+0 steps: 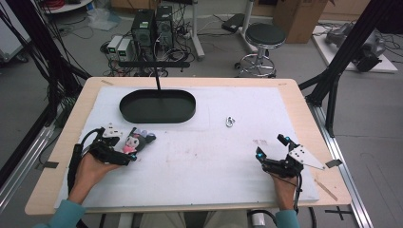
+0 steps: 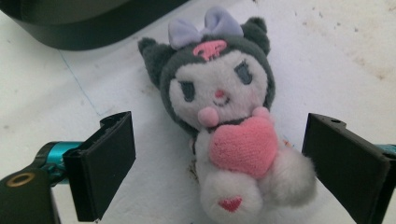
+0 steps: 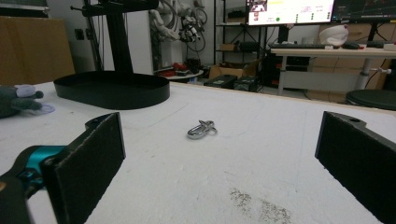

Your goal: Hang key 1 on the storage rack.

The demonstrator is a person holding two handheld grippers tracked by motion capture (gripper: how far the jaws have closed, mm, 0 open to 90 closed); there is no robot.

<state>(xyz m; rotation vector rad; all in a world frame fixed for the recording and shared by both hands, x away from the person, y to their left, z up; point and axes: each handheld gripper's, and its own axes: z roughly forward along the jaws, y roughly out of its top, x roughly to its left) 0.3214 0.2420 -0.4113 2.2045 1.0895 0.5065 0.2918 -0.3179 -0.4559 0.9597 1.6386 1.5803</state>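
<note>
The person sits at the near edge of the table [image 1: 304,102], which is covered by a white sheet, with a set of tongs in each hand. The left tongs [image 1: 138,145] lie low over the sheet at the left side, and their jaws stand wide on either side of a small plush toy [image 2: 224,116]; in the left gripper view there is bare sheet between each black pad and the toy, so nothing is being squeezed. The toy lies on its back on the sheet, a dark grey hood with a pale lilac bow at the top, a white face, and a pink heart held against its belly; its head points away from the person toward a black oval tray [image 1: 158,106] that sits just beyond it on the far-left part of the sheet. A black post rises from behind the tray. The right tongs [image 1: 272,148] rest near the right side of the table, jaws spread wide with nothing between them, aimed across the sheet toward a small metal clip [image 3: 201,129] that lies by itself well ahead of them, to the right of the tray. A faint reddish smudge marks the sheet between the clip and the right tongs. Both of the person's forearms are in teal sleeves.
</note>
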